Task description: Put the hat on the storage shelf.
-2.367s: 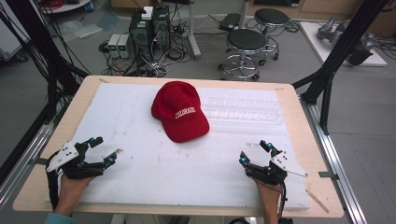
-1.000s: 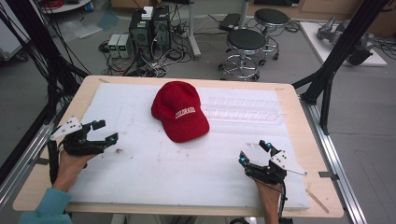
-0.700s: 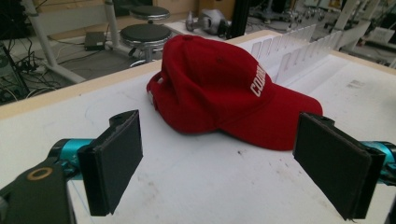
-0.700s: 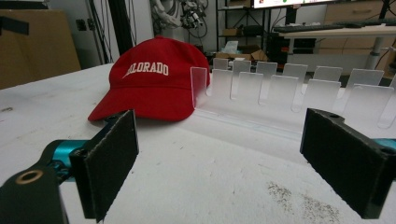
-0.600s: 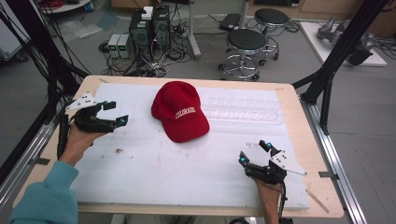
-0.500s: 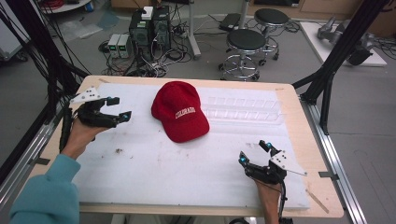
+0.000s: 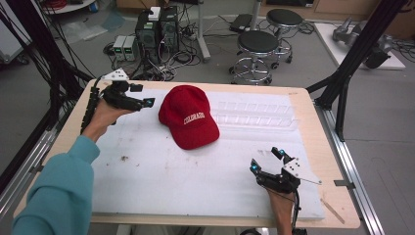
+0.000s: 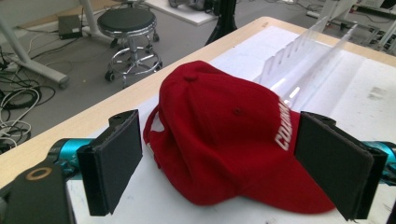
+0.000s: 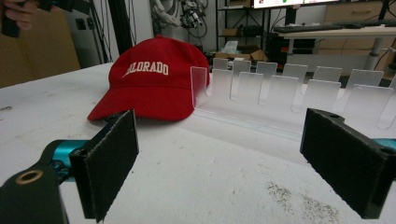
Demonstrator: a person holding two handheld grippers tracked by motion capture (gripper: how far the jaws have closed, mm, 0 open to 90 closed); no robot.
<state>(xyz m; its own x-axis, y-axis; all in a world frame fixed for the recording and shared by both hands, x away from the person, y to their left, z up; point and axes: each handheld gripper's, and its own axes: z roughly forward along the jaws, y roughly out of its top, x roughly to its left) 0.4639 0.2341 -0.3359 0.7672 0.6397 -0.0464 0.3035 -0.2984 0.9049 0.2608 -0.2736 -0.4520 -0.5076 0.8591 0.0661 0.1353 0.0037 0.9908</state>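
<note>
The red cap [image 7: 188,116] lies mid-desk, toward the far side. The left gripper [image 7: 142,96], fingers wide and empty, hangs just left of it; the right gripper [image 7: 266,160] waits open, near right. Soft fabric may fold or slide into the clear rack [image 7: 259,113].

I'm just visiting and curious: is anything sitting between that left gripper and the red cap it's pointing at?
Nothing visible. The left gripper is open, aimed at the red cap, with only bare white table cover between them. The clear plastic rack stands beyond the cap.
</note>
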